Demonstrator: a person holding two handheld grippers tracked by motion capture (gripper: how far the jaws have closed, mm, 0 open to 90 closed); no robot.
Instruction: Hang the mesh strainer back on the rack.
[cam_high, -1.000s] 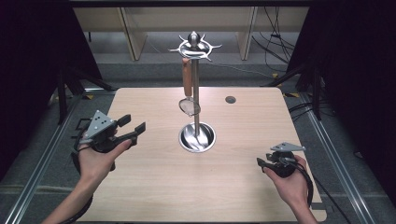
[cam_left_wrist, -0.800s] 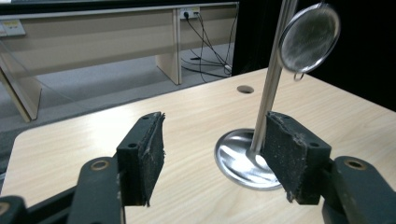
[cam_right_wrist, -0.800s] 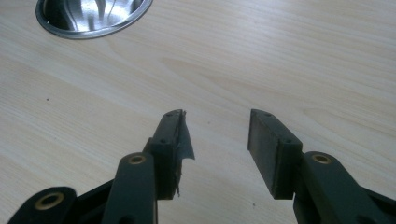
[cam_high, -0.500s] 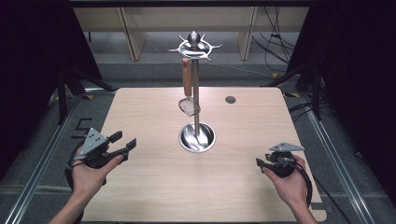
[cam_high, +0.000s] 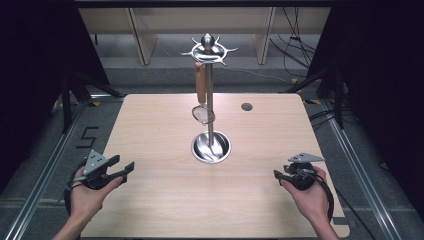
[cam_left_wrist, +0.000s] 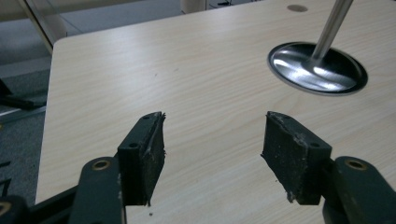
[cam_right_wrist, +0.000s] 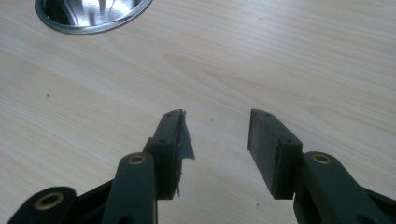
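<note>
While both grippers are sitting low at the near edge of the pale wood-grain worktop (cam_high: 150, 210), nothing is being held: left gripper (cam_high: 121, 169) is released with jaws spread wide, right gripper (cam_high: 278, 174) is also released, jaws apart with bare worktop between them in the right gripper view.

The thing in play, a wooden-handled metal strainer spoon (cam_high: 201, 100), is hanging by its handle tip from one prong of the tall chrome utensil stand with a round dished base (cam_high: 212, 147), mid-worktop, well apart from both grippers. Its mesh bowl is dangling just beside the pole, above the base.

Judging the step in hand: reaching in for the spoon, or parking after hanging it; the frames aren't settling which.

If reaching:
- Left gripper is looking the better pick, since the spoon is hanging on the pole's left side in the high view.
- Coming in level, jaws straddling the wooden handle mid-length, not the mesh.
- Closing firmly before lifting; lifting straight up to clear the hook, then pulling away.
- Keeping off the pole, as the stand is looking top-heavy and could be tipping.
- Right gripper steadying the base if needed.

Small dark round mark (cam_high: 246, 106) at the far worktop side is irrelevant.
</note>
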